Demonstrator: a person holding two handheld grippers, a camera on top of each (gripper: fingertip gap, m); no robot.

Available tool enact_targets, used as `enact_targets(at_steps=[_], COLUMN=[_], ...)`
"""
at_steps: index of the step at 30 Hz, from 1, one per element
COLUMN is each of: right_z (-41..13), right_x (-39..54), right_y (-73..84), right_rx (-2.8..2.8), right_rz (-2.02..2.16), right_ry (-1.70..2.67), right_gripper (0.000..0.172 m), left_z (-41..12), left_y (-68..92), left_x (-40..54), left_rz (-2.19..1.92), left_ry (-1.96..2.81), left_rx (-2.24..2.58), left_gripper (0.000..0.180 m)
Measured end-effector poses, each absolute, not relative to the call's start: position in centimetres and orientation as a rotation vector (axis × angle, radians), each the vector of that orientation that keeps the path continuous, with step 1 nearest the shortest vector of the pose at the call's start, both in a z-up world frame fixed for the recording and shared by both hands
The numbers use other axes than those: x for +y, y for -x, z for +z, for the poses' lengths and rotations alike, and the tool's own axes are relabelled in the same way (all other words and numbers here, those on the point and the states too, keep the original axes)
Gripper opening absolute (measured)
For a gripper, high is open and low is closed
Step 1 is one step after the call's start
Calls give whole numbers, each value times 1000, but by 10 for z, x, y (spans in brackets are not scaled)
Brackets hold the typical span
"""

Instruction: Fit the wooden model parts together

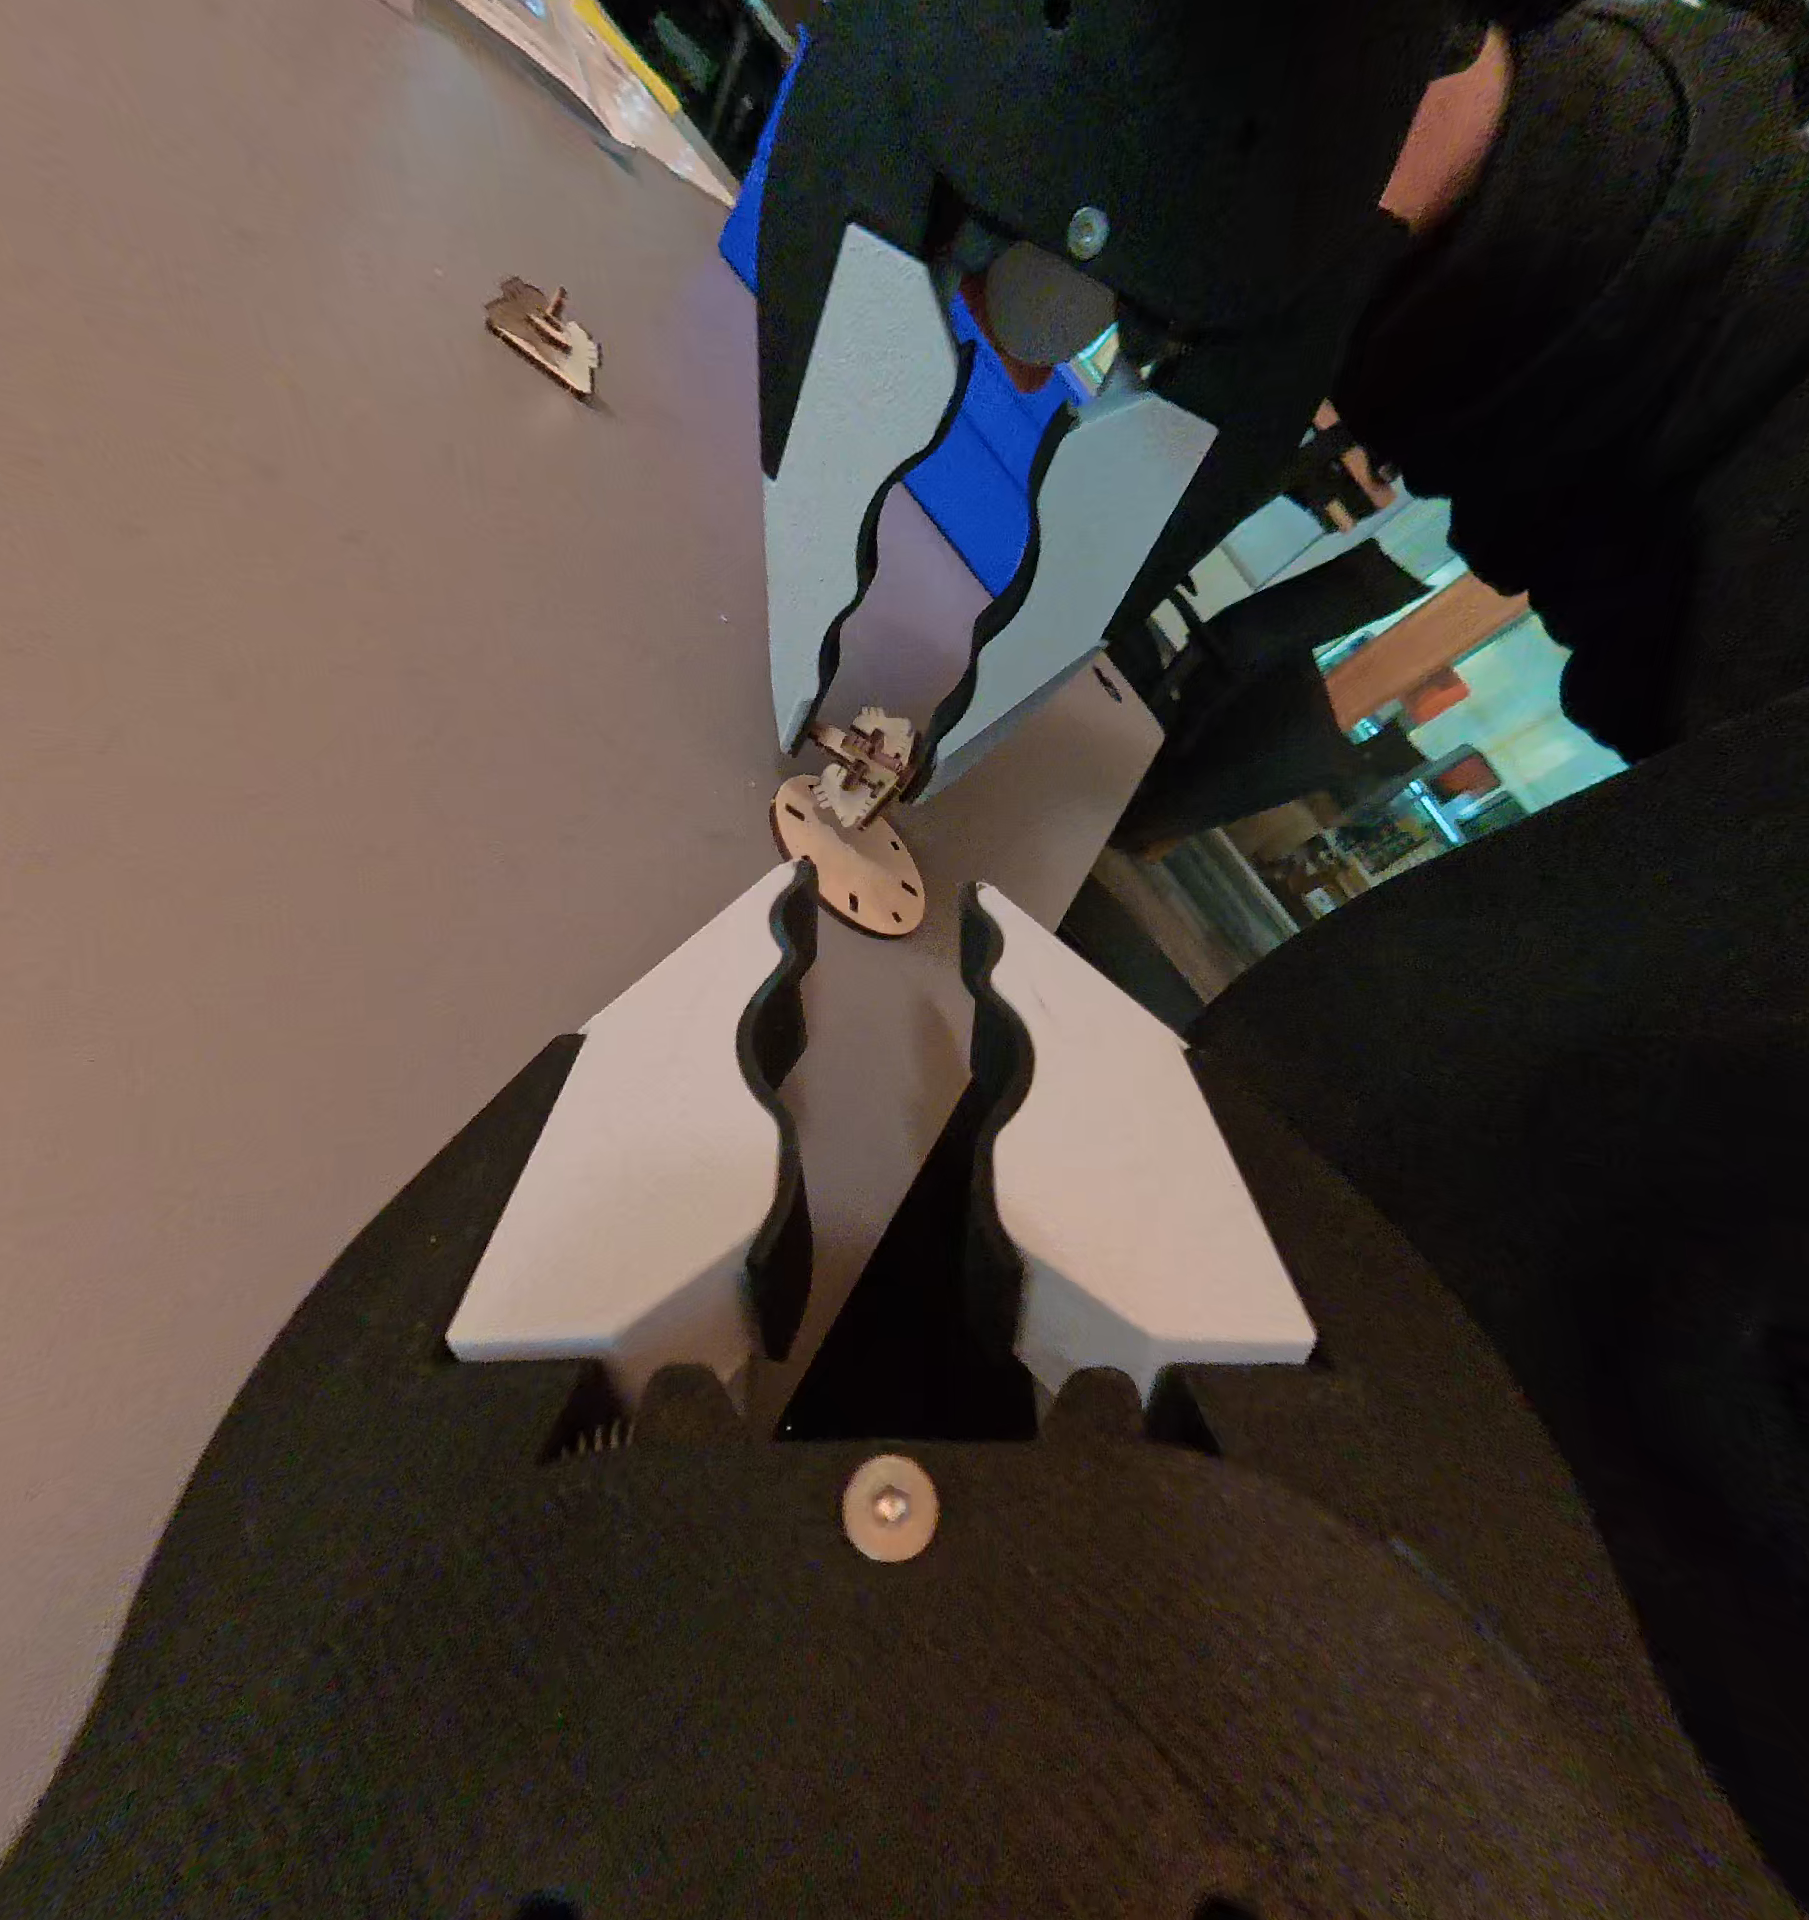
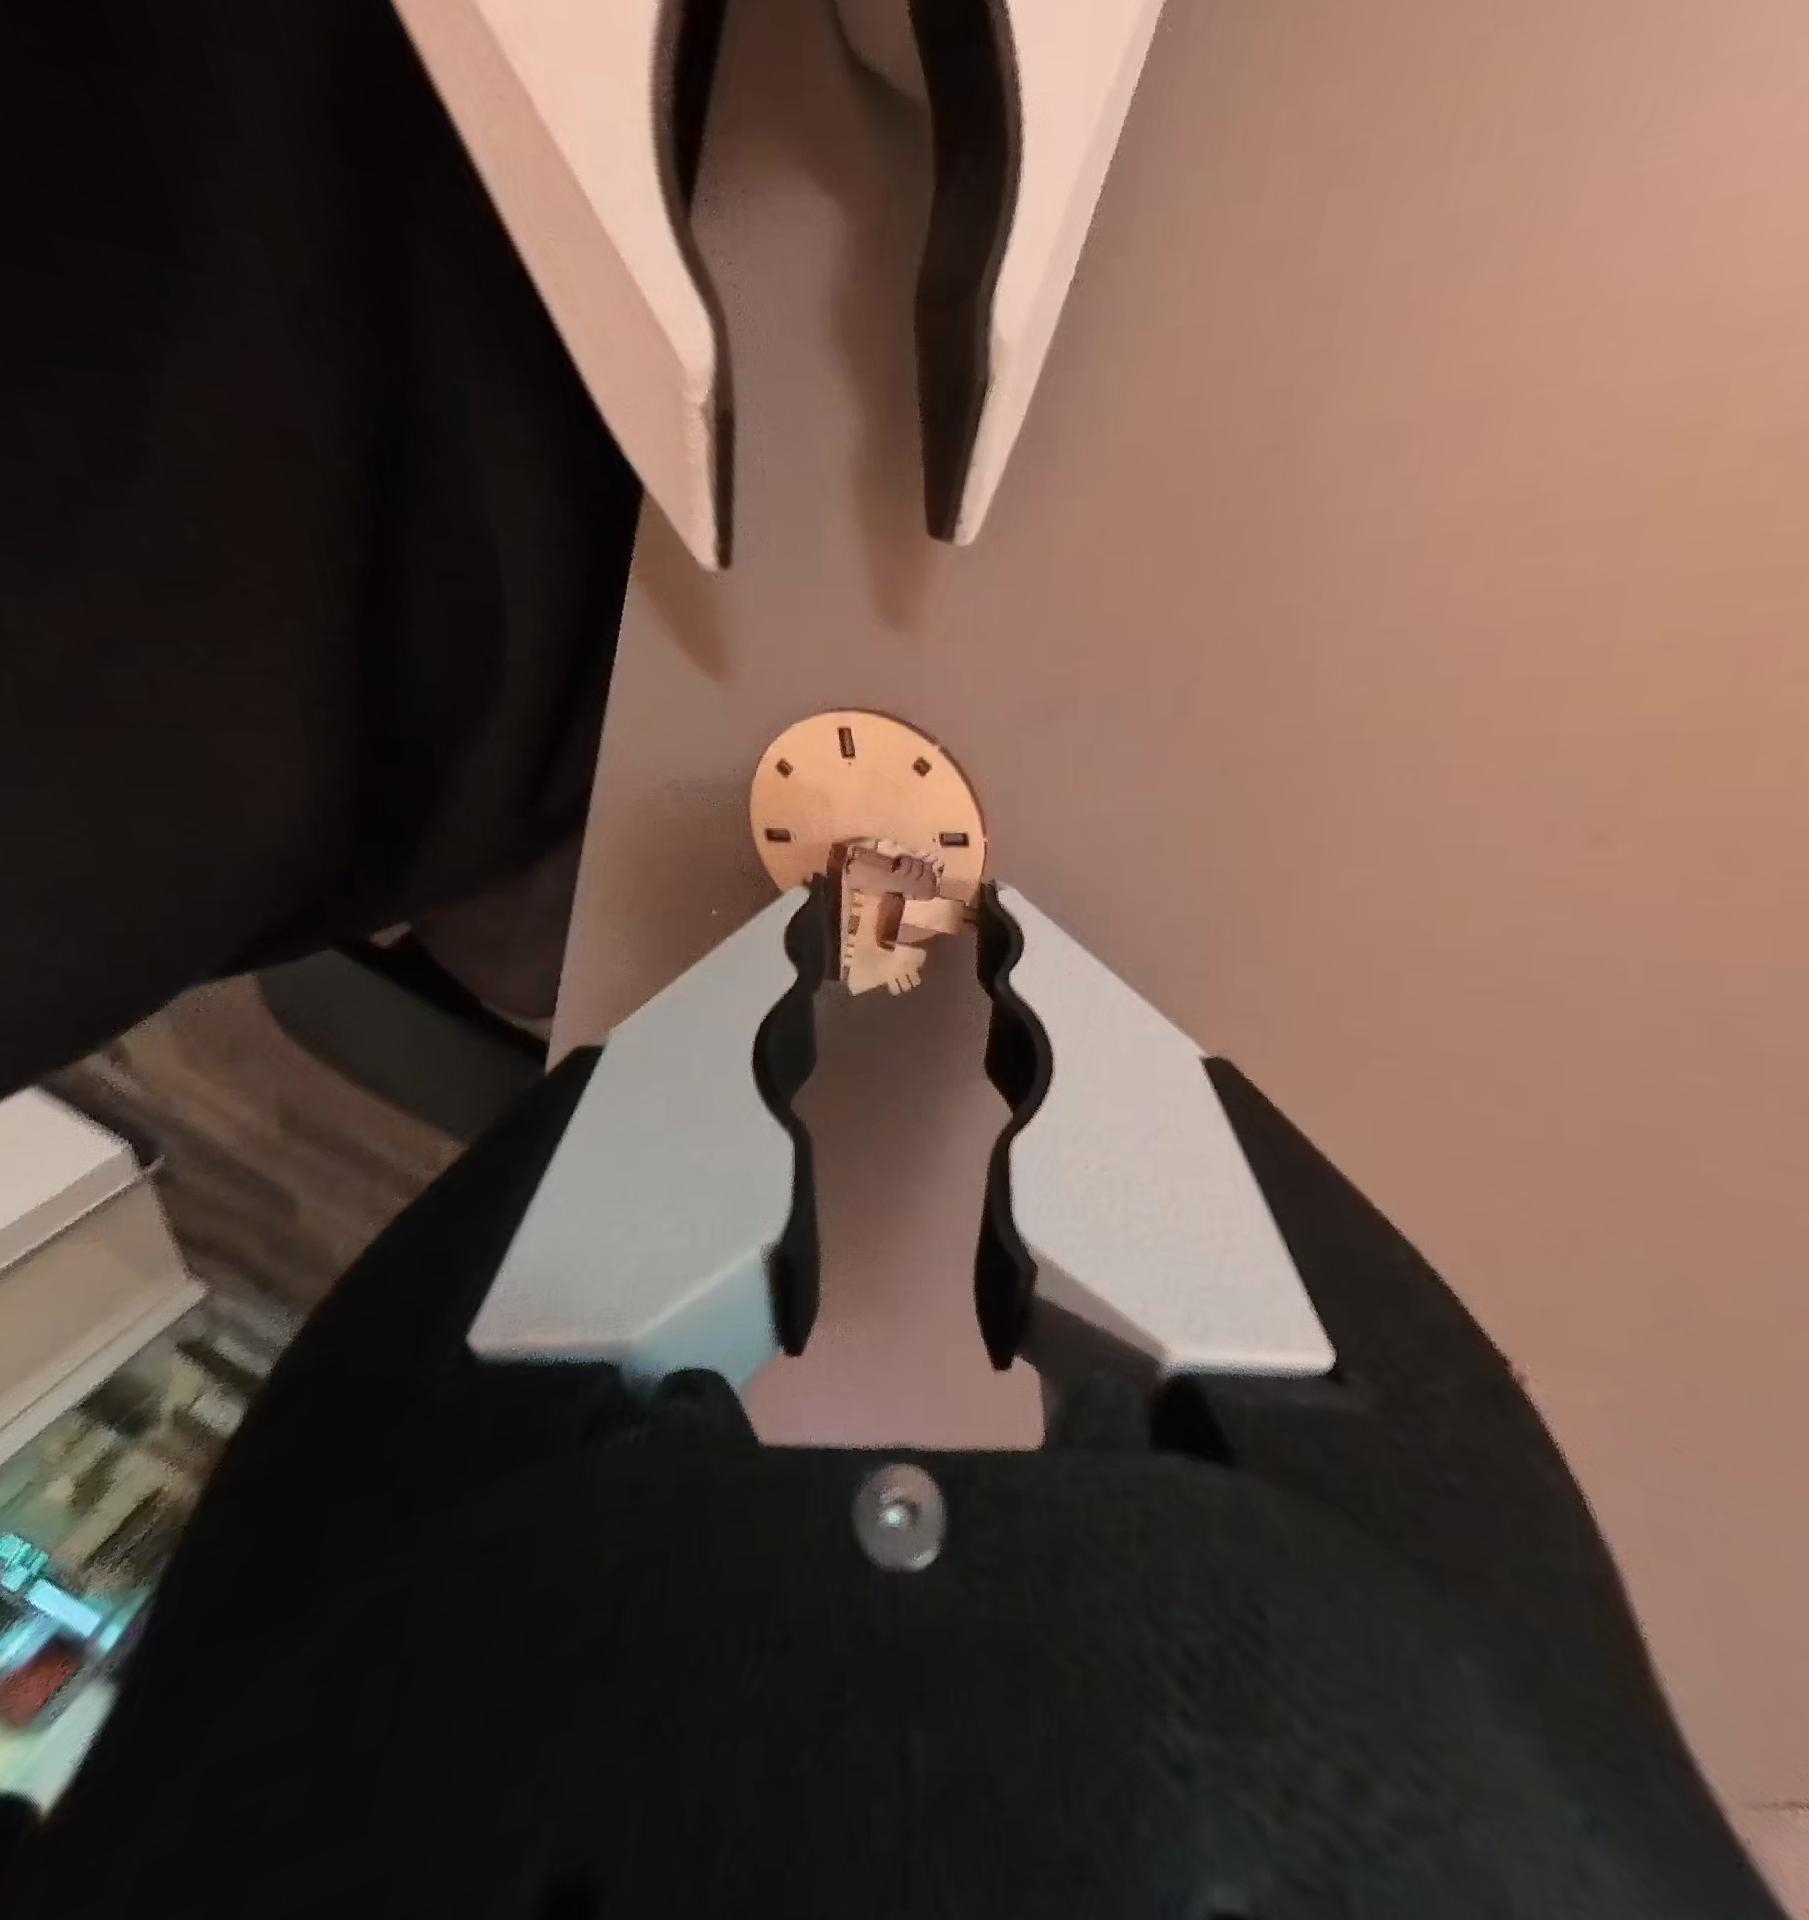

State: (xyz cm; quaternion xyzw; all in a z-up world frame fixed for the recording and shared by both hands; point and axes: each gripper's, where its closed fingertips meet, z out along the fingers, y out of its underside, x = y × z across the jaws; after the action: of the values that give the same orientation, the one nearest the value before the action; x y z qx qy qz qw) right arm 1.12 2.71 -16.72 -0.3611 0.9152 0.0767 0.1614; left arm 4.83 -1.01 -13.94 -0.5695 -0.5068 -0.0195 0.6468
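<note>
Mid-frame, the right gripper point(image 2: 900, 920) clamps a small notched wooden assembly point(image 2: 884, 920) just over a slotted wooden disc point(image 2: 858, 795) on the table point(image 2: 1399, 623) — the left gripper point(image 2: 827, 540) hangs open at top

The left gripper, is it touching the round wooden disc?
Apart. In the right wrist view the left gripper hangs open with bare table between its tips and the disc.

- The round disc point(image 2: 864, 795) looked like thin pale plywood, matt, with darker scorched edges around its slots.
- The small toothed assembly point(image 2: 884, 920) showed the same raw wood with burnt-brown cut edges.
- The table point(image 1: 256, 727) was a smooth, matt grey-beige surface.
- The right gripper point(image 2: 900, 894) had matt white plastic fingers lined with wavy black rubbery pads point(image 2: 796, 997), pressed on the assembly.
- Its body was rough-textured black plastic with a shiny metal screw point(image 2: 895, 1527).
- A further wooden piece point(image 1: 545, 335) looked alike.
</note>
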Motion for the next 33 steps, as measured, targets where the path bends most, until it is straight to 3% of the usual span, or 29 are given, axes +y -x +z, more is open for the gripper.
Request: enact_targets(at_steps=[11, 33], right_z=[-170, -174], right_x=[23, 24], right_y=[-9, -13], right_rx=[2375, 2251], right_rz=[620, 731], right_ry=[1095, 1189], right_gripper=[27, 27], left_z=[-131, -136], left_y=[-57, -61], left_x=[-11, -8], left_rz=[-113, -133], left_ry=[1255, 1308], left_rx=[-1082, -1062], left_gripper=[22, 19])
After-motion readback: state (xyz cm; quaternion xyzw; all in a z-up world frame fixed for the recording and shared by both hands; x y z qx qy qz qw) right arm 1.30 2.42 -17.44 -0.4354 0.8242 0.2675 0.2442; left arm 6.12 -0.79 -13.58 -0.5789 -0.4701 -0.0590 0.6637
